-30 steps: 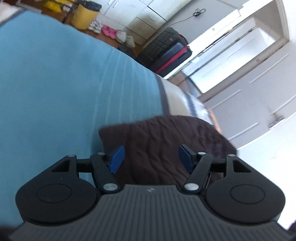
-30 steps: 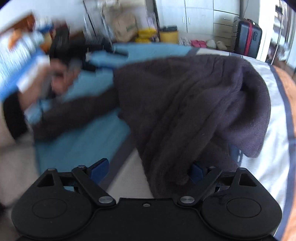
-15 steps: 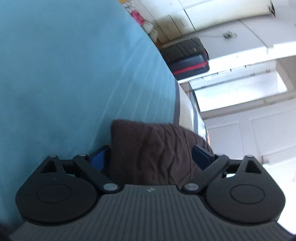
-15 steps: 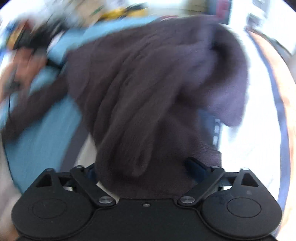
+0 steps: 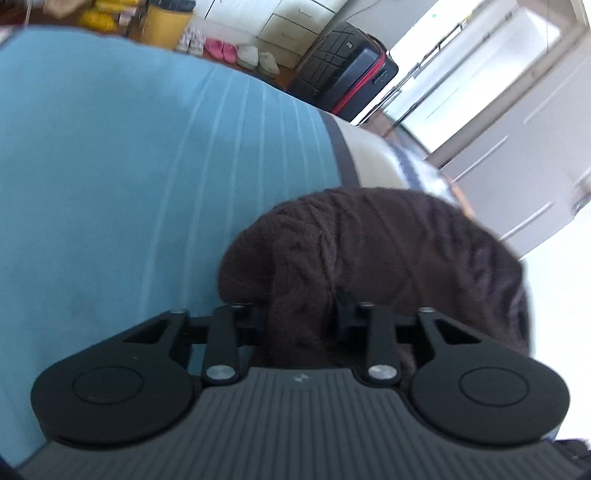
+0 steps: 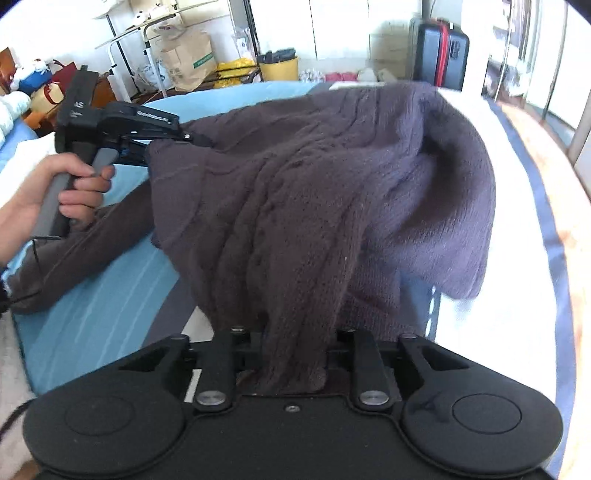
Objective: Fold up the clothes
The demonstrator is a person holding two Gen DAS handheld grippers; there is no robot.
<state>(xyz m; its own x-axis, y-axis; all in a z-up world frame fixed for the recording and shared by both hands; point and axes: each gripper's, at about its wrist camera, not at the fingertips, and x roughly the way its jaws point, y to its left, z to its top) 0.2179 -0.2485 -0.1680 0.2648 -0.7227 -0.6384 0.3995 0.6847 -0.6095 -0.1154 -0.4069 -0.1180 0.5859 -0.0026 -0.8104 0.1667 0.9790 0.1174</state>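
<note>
A dark brown cable-knit sweater is lifted off the bed, draped between both grippers. My right gripper is shut on a bunched edge of it, the fabric hiding the fingertips. My left gripper is likewise shut on another bunch of the sweater. In the right wrist view the left gripper shows at the far left, held by a hand, pinching the sweater's corner. One sleeve trails down onto the blue cover.
The bed has a blue striped cover with a grey band and a white part to the right. Beyond it stand a black-and-red suitcase, a yellow bin, shoes, bags and white cupboards.
Both grippers have gone from open around the sweater to shut on it. The sweater has been raised and now hangs spread between them.
</note>
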